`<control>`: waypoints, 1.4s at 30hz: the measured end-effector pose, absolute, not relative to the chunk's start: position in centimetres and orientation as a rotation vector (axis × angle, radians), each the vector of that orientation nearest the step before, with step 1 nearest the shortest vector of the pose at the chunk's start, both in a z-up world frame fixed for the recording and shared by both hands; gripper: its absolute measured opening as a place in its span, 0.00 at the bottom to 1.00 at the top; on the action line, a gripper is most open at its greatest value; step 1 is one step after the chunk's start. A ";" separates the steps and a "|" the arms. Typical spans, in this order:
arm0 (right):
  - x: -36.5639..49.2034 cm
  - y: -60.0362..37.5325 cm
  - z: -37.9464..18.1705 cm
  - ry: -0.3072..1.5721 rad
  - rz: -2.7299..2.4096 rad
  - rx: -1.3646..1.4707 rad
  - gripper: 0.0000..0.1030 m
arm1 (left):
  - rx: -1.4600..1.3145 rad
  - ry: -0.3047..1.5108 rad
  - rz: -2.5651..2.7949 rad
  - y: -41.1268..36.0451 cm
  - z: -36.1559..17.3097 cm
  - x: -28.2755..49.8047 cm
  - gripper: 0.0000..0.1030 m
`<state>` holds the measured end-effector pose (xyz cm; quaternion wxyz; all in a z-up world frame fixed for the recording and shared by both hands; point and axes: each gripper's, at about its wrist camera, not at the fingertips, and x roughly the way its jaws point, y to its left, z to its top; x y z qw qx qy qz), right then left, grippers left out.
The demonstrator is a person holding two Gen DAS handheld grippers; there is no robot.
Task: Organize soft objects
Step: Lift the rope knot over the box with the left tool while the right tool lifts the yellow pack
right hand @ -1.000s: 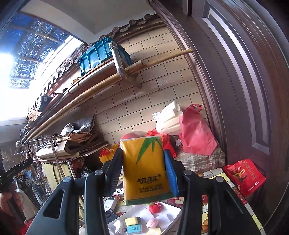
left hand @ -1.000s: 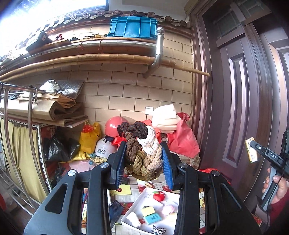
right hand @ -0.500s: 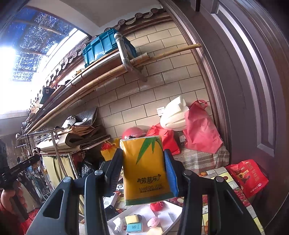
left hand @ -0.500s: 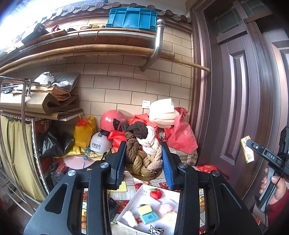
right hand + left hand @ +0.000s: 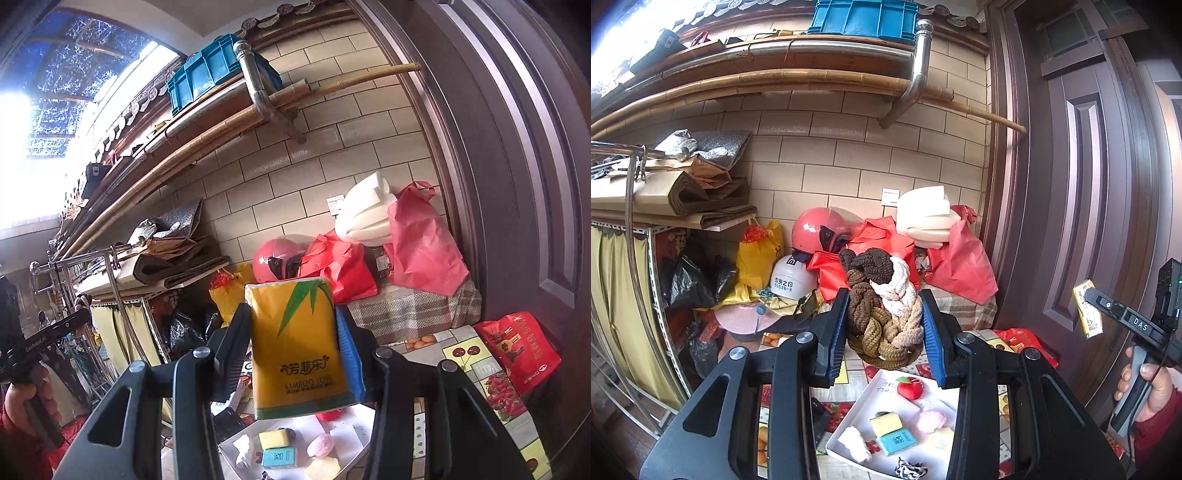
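My left gripper (image 5: 884,325) is shut on a braided knot of brown, tan and cream plush rope (image 5: 882,306), held up in the air. My right gripper (image 5: 295,343) is shut on a yellow bamboo tissue pack (image 5: 297,347), also held high. The right gripper with the pack shows at the right edge of the left wrist view (image 5: 1115,314). Below both lies a white tray (image 5: 846,448) with several small soft items: a red apple-shaped piece (image 5: 909,387), a yellow sponge (image 5: 885,424), a blue pack (image 5: 897,441), a pink puff (image 5: 931,421).
A brown door (image 5: 1082,184) stands on the right. Red bags (image 5: 960,269), white foam (image 5: 923,218), helmets (image 5: 820,229) and a yellow bag (image 5: 759,254) pile against the brick wall. A metal rack (image 5: 631,229) with cardboard stands left. A red bag (image 5: 524,350) lies by the door.
Both grippers have kept their hold. The views have tilted down slightly, so the tray and the wall clutter sit a little differently in frame.
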<state>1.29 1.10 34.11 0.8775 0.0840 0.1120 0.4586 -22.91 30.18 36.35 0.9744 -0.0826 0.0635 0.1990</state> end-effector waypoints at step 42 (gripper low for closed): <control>10.3 13.2 21.5 0.656 0.997 0.084 0.44 | -0.313 0.499 0.241 33.3 22.8 -4.8 0.35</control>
